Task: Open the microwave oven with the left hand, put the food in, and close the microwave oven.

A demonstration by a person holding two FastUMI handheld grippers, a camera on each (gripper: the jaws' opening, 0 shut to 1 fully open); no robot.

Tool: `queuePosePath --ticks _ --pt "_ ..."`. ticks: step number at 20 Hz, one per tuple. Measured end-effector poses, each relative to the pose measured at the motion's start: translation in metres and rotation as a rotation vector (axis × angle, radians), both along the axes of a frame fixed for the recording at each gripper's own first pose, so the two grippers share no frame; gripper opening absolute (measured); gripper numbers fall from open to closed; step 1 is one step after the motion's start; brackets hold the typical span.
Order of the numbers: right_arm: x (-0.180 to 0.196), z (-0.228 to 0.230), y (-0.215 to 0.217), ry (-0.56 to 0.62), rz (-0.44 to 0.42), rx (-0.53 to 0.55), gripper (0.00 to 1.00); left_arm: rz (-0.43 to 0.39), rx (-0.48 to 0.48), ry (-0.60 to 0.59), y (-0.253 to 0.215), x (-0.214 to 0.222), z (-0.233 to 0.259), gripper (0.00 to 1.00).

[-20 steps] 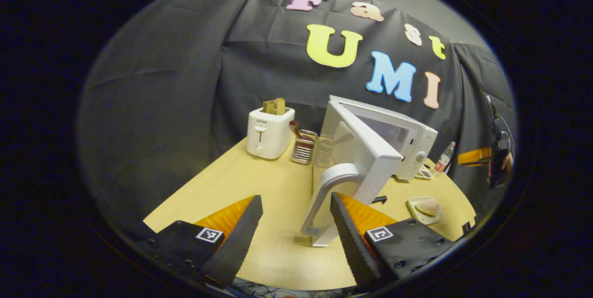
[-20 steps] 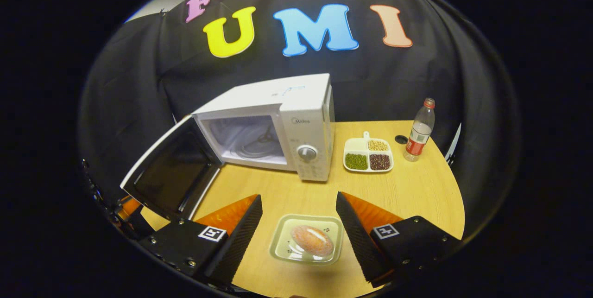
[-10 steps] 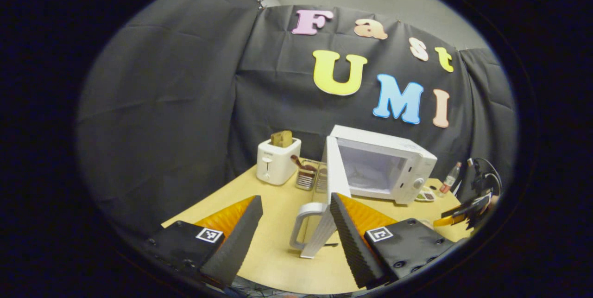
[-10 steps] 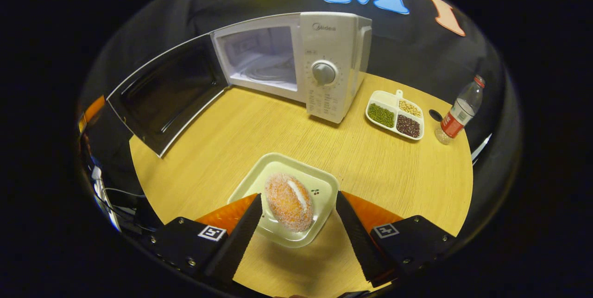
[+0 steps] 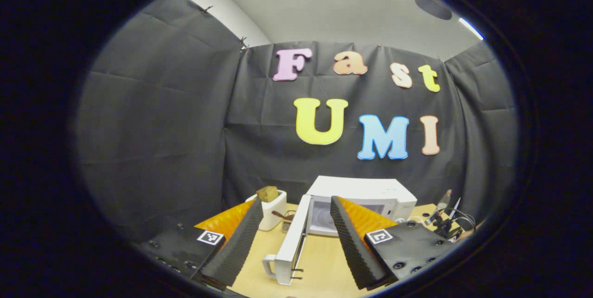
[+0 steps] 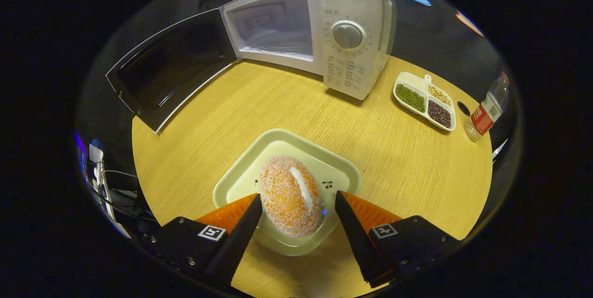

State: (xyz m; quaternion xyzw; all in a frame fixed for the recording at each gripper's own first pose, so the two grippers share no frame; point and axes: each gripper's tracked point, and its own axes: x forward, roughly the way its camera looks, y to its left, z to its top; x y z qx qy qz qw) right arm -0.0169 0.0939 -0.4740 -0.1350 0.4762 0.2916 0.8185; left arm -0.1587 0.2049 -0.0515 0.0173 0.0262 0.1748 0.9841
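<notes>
Looking down from the right gripper view, the right gripper (image 6: 296,224) hangs over a pale square plate (image 6: 236,184) on the round wooden table (image 6: 407,168). Its fingers are spread wide, one to each side of a sugar-crusted orange bun (image 6: 289,198) lying on that plate — whether they touch the bun cannot be told, and nothing is gripped. Beyond the plate stands the white microwave oven (image 6: 352,38), its door (image 6: 167,73) swung fully out to the left and its cavity bare but for the glass turntable (image 6: 278,50). To the right of the oven lies a divided white dish (image 6: 424,101) holding green beans in the large section, pale beans and dark red beans in the two smaller ones; a clear bottle with a red label (image 6: 484,115) stands just beyond it at the table's edge.

From the left gripper view, the left gripper (image 5: 294,237) is held back from the table with its fingers apart and empty. This side shows the door (image 5: 292,242) edge-on with its handle (image 5: 269,265) at the near end, and, left of the oven (image 5: 366,193), a white toaster (image 5: 271,210) with a slice of bread (image 5: 267,193) standing in its slot. A small rack (image 5: 286,224) between toaster and oven is mostly hidden.
</notes>
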Motion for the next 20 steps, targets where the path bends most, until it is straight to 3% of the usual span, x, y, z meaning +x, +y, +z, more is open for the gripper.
queuePosePath --ticks 2,3,5,6,7,9,13,16,18,19,20 --pt "-0.004 -0.005 0.005 0.014 0.016 -0.009 0.93 -0.024 0.007 -0.003 -0.016 0.01 0.003 0.95" --pt "-0.003 -0.007 0.005 0.011 0.025 -0.016 0.82 -0.033 0.004 0.001 -0.019 0.015 0.0 0.94" --pt "0.0 -0.007 0.006 -0.018 0.068 -0.052 0.68 -0.047 -0.01 0.01 -0.025 0.025 -0.009 0.99" --pt "0.0 -0.005 0.004 -0.035 0.084 -0.077 0.68 -0.056 -0.018 0.009 -0.028 0.03 -0.011 0.99" --pt "0.004 -0.002 -0.002 -0.078 0.092 -0.126 0.57 -0.069 -0.026 0.01 -0.031 0.035 -0.015 0.98" --pt "0.009 0.012 -0.009 -0.151 0.116 -0.21 0.42 -0.1 -0.041 0.012 -0.034 0.046 -0.02 0.98" --pt "0.021 0.054 -0.003 -0.331 0.197 -0.343 0.42 -0.151 -0.064 -0.003 -0.029 0.07 -0.022 0.94" --pt "0.029 0.076 0.013 -0.395 0.191 -0.367 0.42 -0.173 -0.07 -0.018 -0.021 0.074 -0.02 0.94" --pt "0.039 0.093 0.027 -0.447 0.196 -0.387 0.42 -0.169 -0.067 -0.02 -0.011 0.069 -0.02 0.93" --pt "0.046 0.101 0.035 -0.484 0.213 -0.404 0.42 -0.159 -0.065 -0.022 -0.005 0.065 -0.02 0.99" --pt "0.054 0.112 0.043 -0.536 0.236 -0.427 0.42 -0.147 -0.07 -0.024 0.001 0.06 -0.022 0.94"
